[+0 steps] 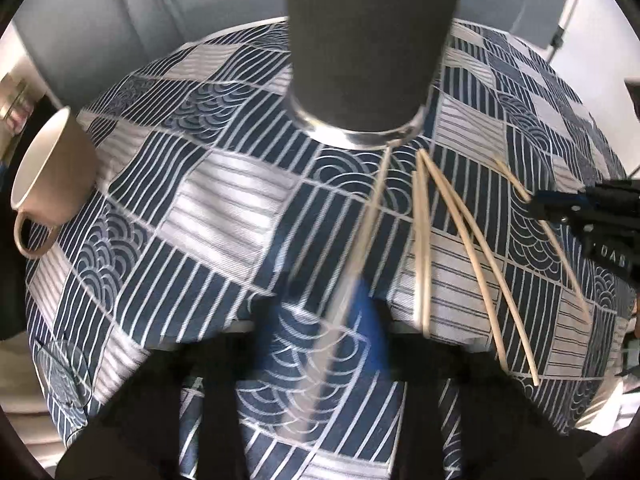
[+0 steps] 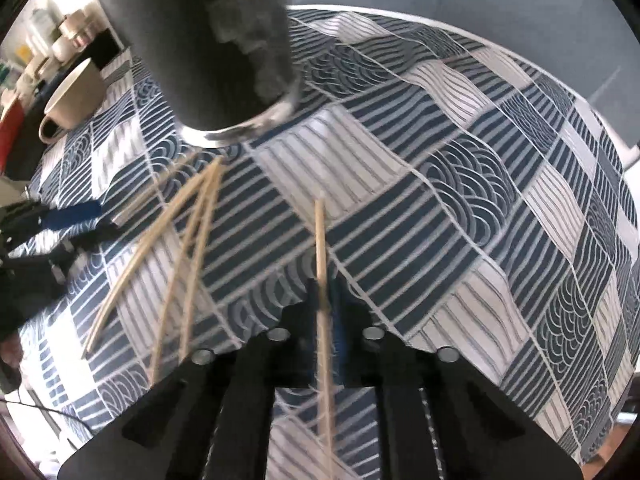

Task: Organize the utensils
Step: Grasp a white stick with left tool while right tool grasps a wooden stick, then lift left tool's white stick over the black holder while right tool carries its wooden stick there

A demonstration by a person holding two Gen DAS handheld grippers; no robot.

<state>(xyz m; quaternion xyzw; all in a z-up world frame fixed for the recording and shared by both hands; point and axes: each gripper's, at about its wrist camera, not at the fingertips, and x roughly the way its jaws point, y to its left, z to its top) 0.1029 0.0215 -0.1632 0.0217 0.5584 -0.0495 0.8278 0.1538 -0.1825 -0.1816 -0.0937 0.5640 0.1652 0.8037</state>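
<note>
A tall dark tumbler with a metal base stands on the patterned tablecloth; it also shows in the right wrist view. Several bamboo chopsticks lie fanned beside it, also seen in the right wrist view. My left gripper is blurred by motion, and a chopstick runs between its jaws. My right gripper is shut on a single chopstick that points toward the tumbler. The right gripper shows at the left wrist view's right edge.
A beige mug lies tilted at the cloth's left edge, also in the right wrist view. Shelves with crockery stand beyond the table. The table's round edge runs along the far side.
</note>
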